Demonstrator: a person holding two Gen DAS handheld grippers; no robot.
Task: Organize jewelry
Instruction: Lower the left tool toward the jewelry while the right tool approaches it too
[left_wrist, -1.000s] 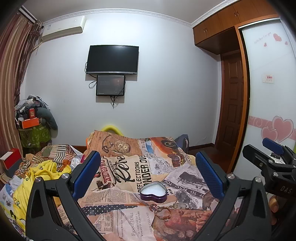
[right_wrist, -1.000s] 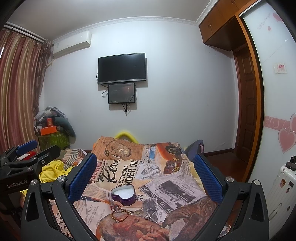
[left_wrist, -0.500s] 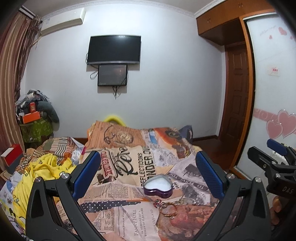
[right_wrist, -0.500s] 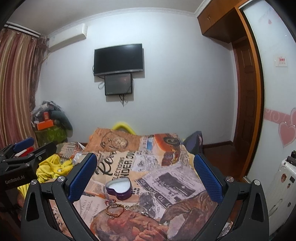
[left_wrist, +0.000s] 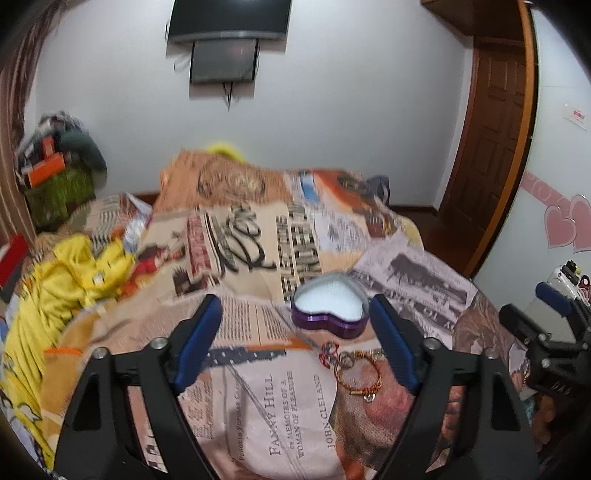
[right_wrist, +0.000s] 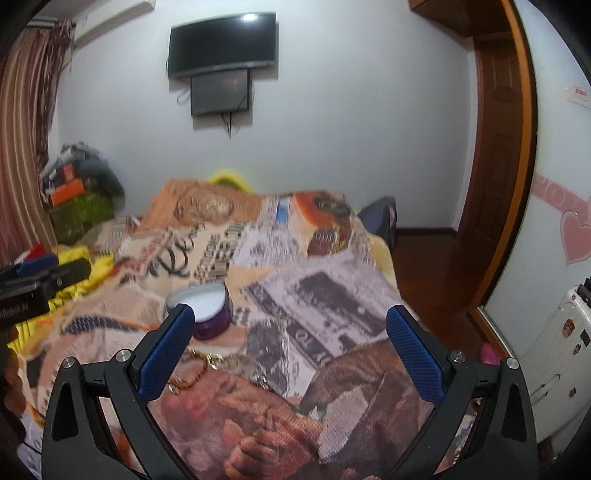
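A purple heart-shaped tin (left_wrist: 330, 309) with a white lining lies open on the printed bedspread; it also shows in the right wrist view (right_wrist: 207, 310). Just in front of it lies a small pile of jewelry: a red-and-gold bracelet (left_wrist: 357, 377) with rings and a chain, seen as gold chain (right_wrist: 199, 369) in the right wrist view. My left gripper (left_wrist: 295, 347) is open and empty, above the bedspread left of the jewelry. My right gripper (right_wrist: 291, 350) is open and empty, above the bed right of the jewelry. Each gripper appears at the edge of the other's view.
The bedspread (left_wrist: 258, 236) covers the whole bed. Yellow clothing (left_wrist: 62, 295) is heaped at the left. A cluttered stand (left_wrist: 55, 173) is by the curtain. A wooden door (left_wrist: 487, 140) and a white suitcase (right_wrist: 554, 354) are on the right. A TV (right_wrist: 221, 40) hangs on the far wall.
Both grippers have tilted down and moved closer to the bed; the tin and jewelry now sit larger and nearer the fingers. Both stay open.
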